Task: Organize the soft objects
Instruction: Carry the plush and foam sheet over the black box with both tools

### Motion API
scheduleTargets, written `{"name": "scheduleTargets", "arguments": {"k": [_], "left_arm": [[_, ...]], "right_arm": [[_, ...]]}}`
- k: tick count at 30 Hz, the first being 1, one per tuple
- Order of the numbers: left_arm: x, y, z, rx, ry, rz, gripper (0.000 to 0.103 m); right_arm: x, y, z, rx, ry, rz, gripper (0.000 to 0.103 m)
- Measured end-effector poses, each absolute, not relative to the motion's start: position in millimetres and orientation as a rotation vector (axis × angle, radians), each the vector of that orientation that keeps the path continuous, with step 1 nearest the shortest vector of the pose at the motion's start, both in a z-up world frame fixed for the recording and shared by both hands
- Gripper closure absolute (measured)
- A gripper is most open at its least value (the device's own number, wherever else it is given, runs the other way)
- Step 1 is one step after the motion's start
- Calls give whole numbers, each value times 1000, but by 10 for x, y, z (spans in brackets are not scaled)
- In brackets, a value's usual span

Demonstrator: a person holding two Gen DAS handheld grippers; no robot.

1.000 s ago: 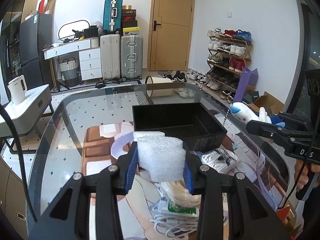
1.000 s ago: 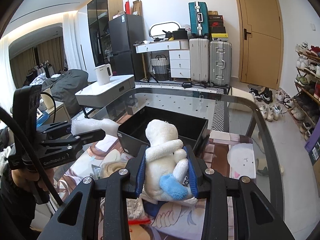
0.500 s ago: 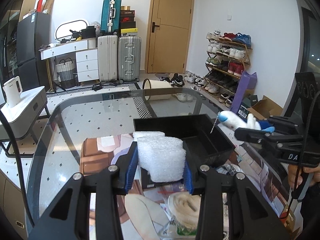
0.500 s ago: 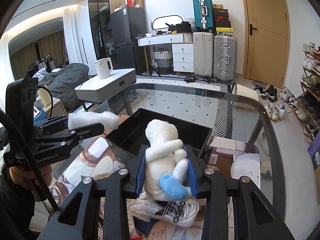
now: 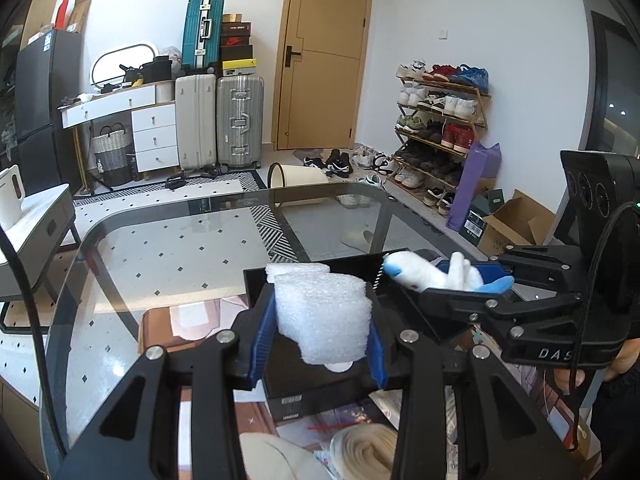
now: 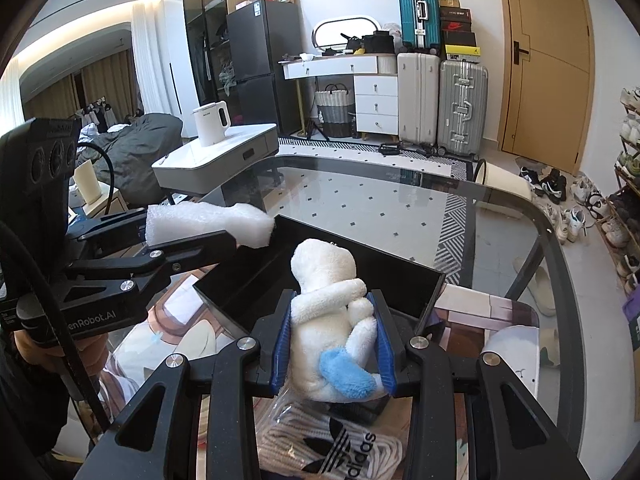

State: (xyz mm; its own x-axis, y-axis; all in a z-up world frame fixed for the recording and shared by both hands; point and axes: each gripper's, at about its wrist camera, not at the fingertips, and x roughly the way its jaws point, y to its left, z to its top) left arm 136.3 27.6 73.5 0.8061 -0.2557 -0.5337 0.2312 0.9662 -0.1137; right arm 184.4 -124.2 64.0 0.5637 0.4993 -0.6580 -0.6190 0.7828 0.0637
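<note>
My left gripper (image 5: 318,330) is shut on a folded piece of white foam (image 5: 324,318), which hangs above the near wall of an open black box (image 5: 288,380). In the right wrist view that foam (image 6: 208,224) reaches over the box's left rim. My right gripper (image 6: 332,338) is shut on a white plush toy with blue paws (image 6: 326,312), held over the near right part of the black box (image 6: 360,272). From the left wrist camera the plush toy (image 5: 424,274) and the right gripper (image 5: 470,282) show at the box's right side.
The box stands on a glass table (image 5: 160,248) with a printed mat (image 6: 472,312) under the glass. A bagged white cord (image 6: 332,440) and a bagged beige bundle (image 5: 366,454) lie near the front edge. Suitcases (image 5: 220,120), a shoe rack (image 5: 440,120) and a side table (image 6: 216,160) stand beyond.
Both grippers have moved forward over the table with their loads, from in front of the black box to above it. Foam and plush stay gripped.
</note>
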Motion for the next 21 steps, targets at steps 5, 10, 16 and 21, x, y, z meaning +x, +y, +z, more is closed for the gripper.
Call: {"name": "scheduleTargets", "arguments": {"k": [5,10,16,21], "left_arm": [[1489,233,665,-26,596,-265,65],[1590,200,546,-16,627,-259,64],[1637,119,453,5,644,-259,64],[1663,102,397,10,660,-260,64]], "right_arm": [[1965,-1164,559,-202,730,658,67],[2086,-1092,435,-240,749,639,67],[2161,-998,329,-286,762,632,67],[2188,-922,275,-334,768,632,67]]}}
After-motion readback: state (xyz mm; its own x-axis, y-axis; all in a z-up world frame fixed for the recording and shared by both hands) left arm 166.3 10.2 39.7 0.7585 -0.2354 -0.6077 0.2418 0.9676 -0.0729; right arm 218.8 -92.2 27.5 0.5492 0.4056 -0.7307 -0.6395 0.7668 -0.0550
